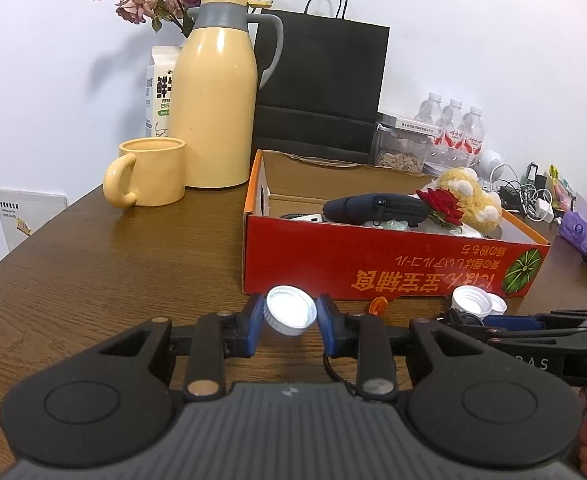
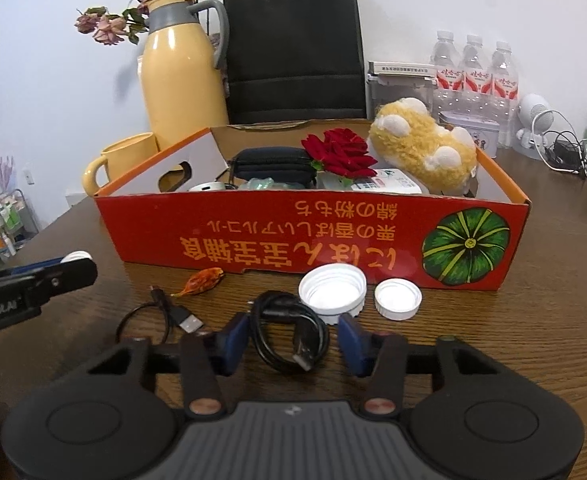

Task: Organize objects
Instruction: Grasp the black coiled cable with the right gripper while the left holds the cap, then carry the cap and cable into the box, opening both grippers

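Observation:
My left gripper (image 1: 290,322) is shut on a white bottle cap (image 1: 291,314) and holds it above the wooden table, just in front of the red cardboard box (image 1: 373,264). My right gripper (image 2: 293,344) is open with its fingers on either side of a coiled black USB cable (image 2: 289,336) on the table. Two more white caps, a larger one (image 2: 332,292) and a smaller one (image 2: 397,299), lie in front of the box (image 2: 293,236). The box holds a black pouch (image 2: 273,166), a red rose (image 2: 343,152) and a yellow plush toy (image 2: 421,148).
An orange candy wrapper (image 2: 203,282) lies beside the cable. A yellow mug (image 1: 149,172), a yellow thermos (image 1: 217,96), a milk carton (image 1: 161,92) and a black paper bag (image 1: 321,88) stand behind the box. Water bottles (image 2: 473,72) and tangled chargers (image 2: 573,156) are at the back right.

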The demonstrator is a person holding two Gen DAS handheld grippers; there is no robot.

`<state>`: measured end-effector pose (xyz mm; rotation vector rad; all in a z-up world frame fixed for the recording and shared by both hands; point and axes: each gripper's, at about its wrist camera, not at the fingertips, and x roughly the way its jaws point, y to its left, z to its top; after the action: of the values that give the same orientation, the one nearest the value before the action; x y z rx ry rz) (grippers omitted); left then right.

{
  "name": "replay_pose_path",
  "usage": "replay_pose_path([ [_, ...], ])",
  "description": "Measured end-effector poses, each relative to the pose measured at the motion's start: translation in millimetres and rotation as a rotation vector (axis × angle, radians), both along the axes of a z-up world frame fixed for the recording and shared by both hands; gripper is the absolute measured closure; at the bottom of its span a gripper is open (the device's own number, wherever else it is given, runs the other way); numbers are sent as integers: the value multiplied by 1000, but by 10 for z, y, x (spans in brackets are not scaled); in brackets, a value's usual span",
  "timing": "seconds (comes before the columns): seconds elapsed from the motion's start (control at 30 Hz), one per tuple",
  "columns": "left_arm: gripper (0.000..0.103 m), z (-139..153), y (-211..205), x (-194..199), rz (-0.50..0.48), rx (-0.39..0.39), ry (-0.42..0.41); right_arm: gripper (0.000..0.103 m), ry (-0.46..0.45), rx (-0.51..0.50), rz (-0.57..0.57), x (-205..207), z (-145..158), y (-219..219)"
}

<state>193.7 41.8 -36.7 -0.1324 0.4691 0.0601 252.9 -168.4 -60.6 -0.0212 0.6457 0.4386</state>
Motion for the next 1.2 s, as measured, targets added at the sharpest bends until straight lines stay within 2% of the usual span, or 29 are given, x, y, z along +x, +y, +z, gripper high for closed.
replay_pose_path([
  [0.23,73,-3,9,0,4,-4,-1,64,-28,-7,4,-65,14,-2],
  [0.7,73,18,-11,-37,8,-6,-18,65,-163,42,30,-394,178,-99],
  [0.9,73,209,-74,1,-21,-3,-51,65,-239,66,44,-403,390,-121],
  [1.2,73,583,-234,497,-35,22,-103,65,-334,67,29,7,777,5],
])
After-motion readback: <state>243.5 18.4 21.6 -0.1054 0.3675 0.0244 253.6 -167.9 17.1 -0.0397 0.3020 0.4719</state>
